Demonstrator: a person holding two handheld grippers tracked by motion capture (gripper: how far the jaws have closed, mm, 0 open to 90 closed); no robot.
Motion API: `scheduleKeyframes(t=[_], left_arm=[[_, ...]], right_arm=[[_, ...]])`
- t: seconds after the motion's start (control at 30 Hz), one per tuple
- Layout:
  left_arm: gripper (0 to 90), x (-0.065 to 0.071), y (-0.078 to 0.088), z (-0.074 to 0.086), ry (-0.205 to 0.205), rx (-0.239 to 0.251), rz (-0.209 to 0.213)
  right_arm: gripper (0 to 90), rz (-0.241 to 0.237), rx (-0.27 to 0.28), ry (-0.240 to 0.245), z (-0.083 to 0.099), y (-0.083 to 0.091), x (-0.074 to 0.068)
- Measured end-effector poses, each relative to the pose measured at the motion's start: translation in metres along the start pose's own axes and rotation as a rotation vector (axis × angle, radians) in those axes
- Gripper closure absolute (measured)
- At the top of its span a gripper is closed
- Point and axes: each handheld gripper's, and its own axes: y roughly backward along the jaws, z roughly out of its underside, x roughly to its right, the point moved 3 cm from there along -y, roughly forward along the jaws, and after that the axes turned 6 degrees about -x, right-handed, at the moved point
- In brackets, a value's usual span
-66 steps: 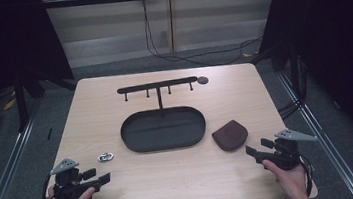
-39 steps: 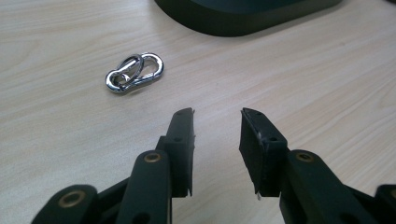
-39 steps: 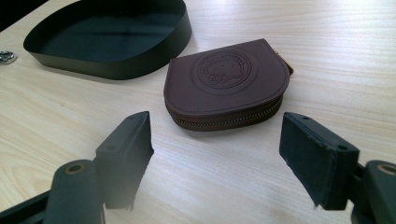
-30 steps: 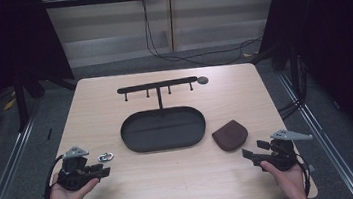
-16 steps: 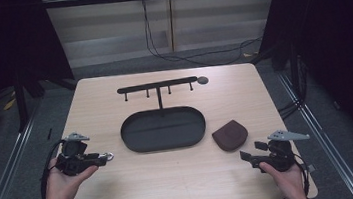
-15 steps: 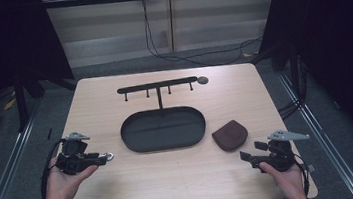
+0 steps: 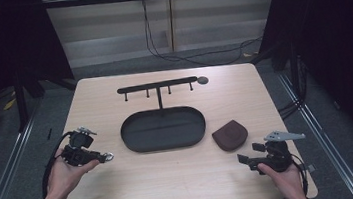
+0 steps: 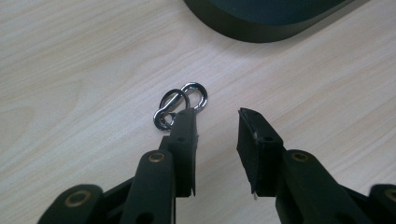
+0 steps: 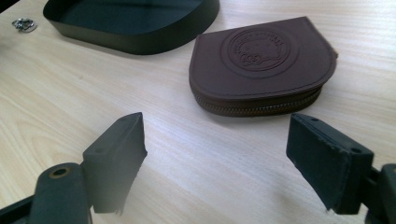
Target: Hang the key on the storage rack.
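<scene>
Since the earlier frames, left tongs (image 7: 104, 158) have moved up the table's left side toward the metal ring clip (image 8: 180, 104).

Their jaws stand partly open and empty; in the left gripper view one jaw tip touches or overlaps the clip, which lies on the table (image 7: 183, 179) near the black oval tray (image 7: 163, 129). Right tongs (image 7: 249, 154), at the lower right of the high view, gape wide and hold nothing, pointing at the brown zip pouch (image 9: 261, 65), which lies just right of the tray. A black hook rack (image 7: 158, 86) stands behind the tray.
</scene>
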Motion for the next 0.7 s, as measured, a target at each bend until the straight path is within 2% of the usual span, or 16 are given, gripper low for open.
scheduleKeyframes(t=[0.17, 0.2, 0.27, 0.3, 0.33, 0.5, 0.53, 0.57, 0.6, 0.7], left_arm=[[68.9, -0.006, -0.006, -0.008, -0.001, -0.052, -0.015], [68.4, -0.008, -0.009, -0.011, 0.013, -0.075, -0.015], [66.4, -0.012, -0.011, -0.014, 0.016, -0.093, -0.027], [65.3, -0.012, -0.011, -0.014, 0.016, -0.093, -0.027], [65.1, -0.013, -0.012, -0.017, 0.036, -0.100, -0.027], [63.5, -0.015, -0.014, -0.021, 0.038, -0.123, -0.034], [62.3, -0.017, -0.016, -0.023, 0.059, -0.129, -0.022], [62.0, -0.017, -0.016, -0.023, 0.059, -0.129, -0.022], [62.0, -0.020, -0.020, -0.022, 0.063, -0.162, -0.022], [63.5, -0.021, -0.024, -0.024, 0.078, -0.174, -0.021]], right_arm=[[18.9, -0.001, -0.007, 0.000, 0.000, 0.000, 0.000], [18.9, 0.001, -0.006, -0.003, 0.000, 0.000, 0.000], [18.9, -0.001, -0.007, 0.001, 0.000, 0.000, 0.000], [18.9, -0.001, -0.007, 0.001, 0.000, 0.000, 0.000], [18.9, -0.001, -0.009, 0.003, 0.000, -0.001, 0.000], [18.7, -0.003, -0.025, 0.006, 0.001, -0.003, -0.001], [18.7, -0.004, -0.024, 0.006, 0.001, -0.003, -0.001], [18.7, -0.004, -0.024, 0.006, 0.001, -0.003, -0.001], [18.7, -0.002, -0.022, 0.002, 0.001, -0.002, -0.001], [18.8, -0.001, -0.026, -0.001, 0.001, -0.003, 0.000]])
